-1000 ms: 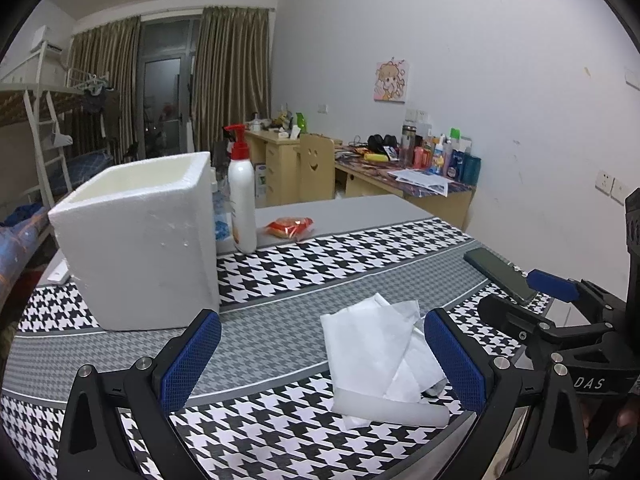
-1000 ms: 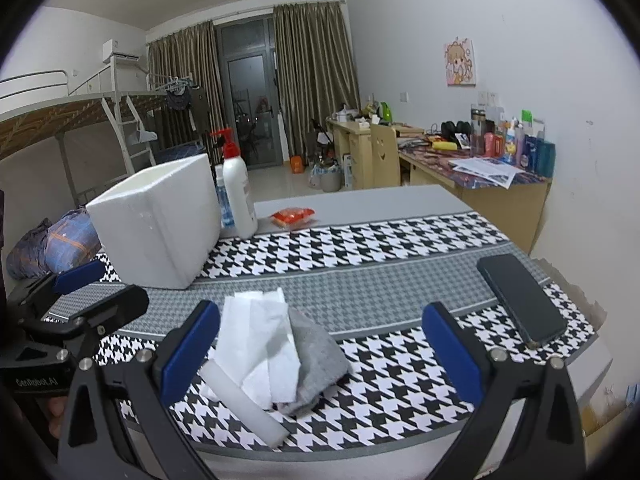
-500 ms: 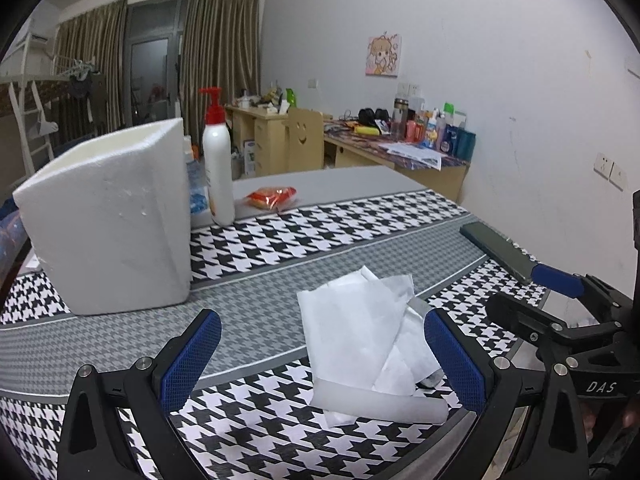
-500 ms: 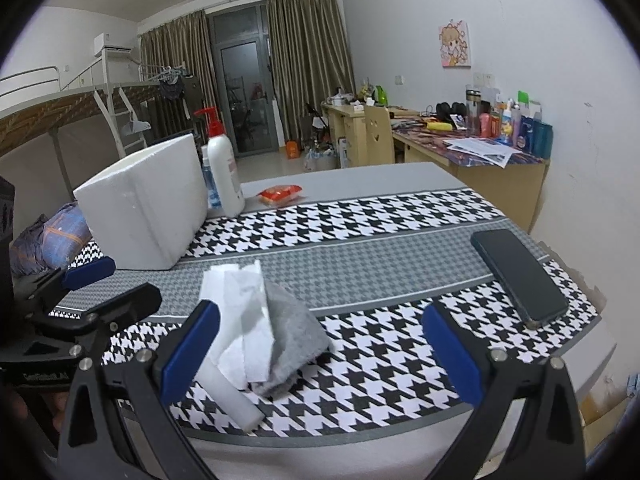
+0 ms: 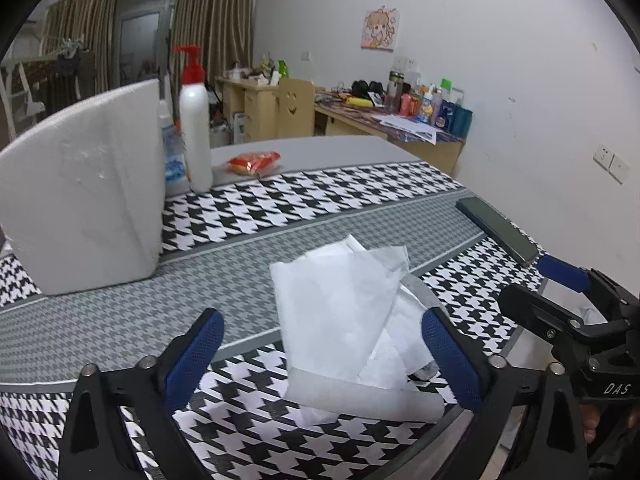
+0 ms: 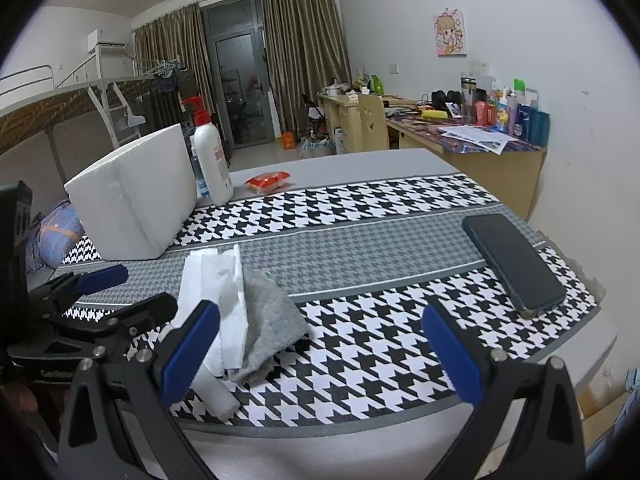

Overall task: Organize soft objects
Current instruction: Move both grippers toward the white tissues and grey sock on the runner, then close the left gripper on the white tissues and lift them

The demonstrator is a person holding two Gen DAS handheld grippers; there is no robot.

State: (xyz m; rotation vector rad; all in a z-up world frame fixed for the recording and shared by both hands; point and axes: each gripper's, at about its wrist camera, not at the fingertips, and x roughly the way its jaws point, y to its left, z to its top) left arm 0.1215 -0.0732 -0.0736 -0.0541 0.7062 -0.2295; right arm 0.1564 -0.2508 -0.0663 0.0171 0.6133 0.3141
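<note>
"DAS" is legible on the right gripper (image 6: 320, 344); lettering on the left gripper (image 5: 320, 352) is cut off. Both grippers' jaws gape wide, empty. Near the table's front edge, white tissues (image 5: 340, 312) cover most of one grey cloth (image 6: 268, 320), well apart from the foam box (image 5: 84, 208). One phone (image 6: 514, 262) lies right of the cloth.

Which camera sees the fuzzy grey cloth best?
The right wrist view: the fuzzy grey cloth lies in plain sight beside the white tissues. In the left wrist view, only a thin grey edge peeks from under those tissues.
</note>
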